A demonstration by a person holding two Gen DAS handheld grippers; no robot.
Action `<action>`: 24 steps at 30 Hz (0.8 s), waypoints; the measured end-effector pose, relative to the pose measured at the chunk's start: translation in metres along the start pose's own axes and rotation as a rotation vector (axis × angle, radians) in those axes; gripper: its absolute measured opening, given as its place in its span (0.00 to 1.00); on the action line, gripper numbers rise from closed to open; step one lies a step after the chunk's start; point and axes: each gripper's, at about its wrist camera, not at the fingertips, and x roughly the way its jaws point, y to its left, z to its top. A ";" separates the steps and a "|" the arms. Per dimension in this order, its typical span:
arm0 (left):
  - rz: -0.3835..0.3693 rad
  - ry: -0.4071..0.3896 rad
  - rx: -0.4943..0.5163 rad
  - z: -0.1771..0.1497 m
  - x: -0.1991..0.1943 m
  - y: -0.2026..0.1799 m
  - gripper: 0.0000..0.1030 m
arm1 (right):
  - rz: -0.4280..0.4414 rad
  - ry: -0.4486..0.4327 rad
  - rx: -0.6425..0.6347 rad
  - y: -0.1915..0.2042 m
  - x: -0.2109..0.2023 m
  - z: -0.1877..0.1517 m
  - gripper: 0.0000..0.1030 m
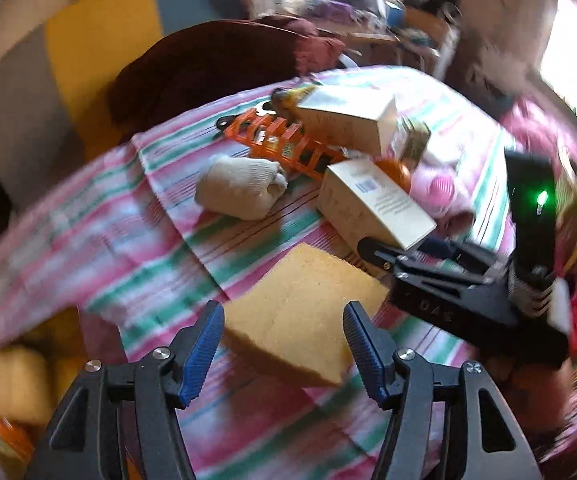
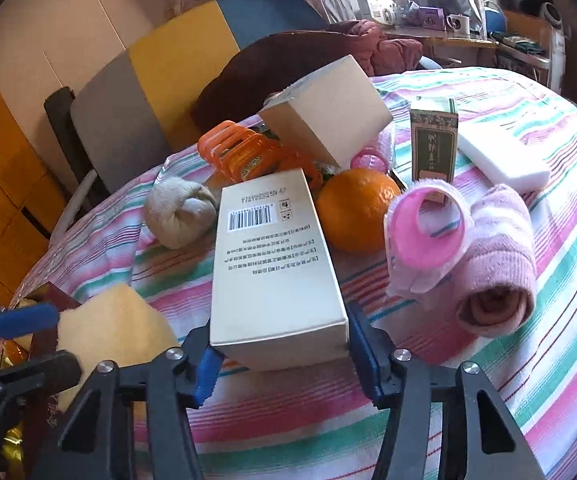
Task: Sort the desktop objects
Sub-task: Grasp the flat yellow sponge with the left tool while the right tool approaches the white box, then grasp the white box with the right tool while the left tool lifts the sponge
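The right gripper [image 2: 282, 354] pinches the barcoded carton [image 2: 274, 264]; the left gripper [image 1: 284, 346], jaws spread, straddles the yellow sponge [image 1: 304, 316]. Lift the carton straight, sparing the orange [image 2: 354, 210].

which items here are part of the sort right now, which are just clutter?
In hand:
- barcode box, right hand-held gripper clamped on its near end
- yellow sponge, between the open left hand-held gripper fingers, not pressed

Lying about for now:
- orange
- beige sock ball
- pink rolled sock
- orange clip rack
- white foam block
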 end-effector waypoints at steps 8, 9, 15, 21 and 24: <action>-0.023 0.044 0.146 0.001 0.006 -0.014 0.70 | 0.010 0.021 0.006 -0.010 -0.019 -0.012 0.55; -0.025 0.051 0.155 0.000 0.006 -0.017 0.72 | 0.009 0.026 0.007 -0.010 -0.020 -0.012 0.55; -0.040 0.061 0.206 -0.007 0.006 -0.027 0.76 | 0.012 0.048 0.016 -0.010 -0.022 -0.016 0.54; -0.028 0.021 0.074 -0.003 0.007 -0.011 0.68 | 0.005 0.049 0.015 -0.010 -0.024 -0.018 0.54; -0.048 0.013 0.006 -0.003 0.005 -0.002 0.61 | 0.001 0.050 0.011 -0.009 -0.026 -0.020 0.54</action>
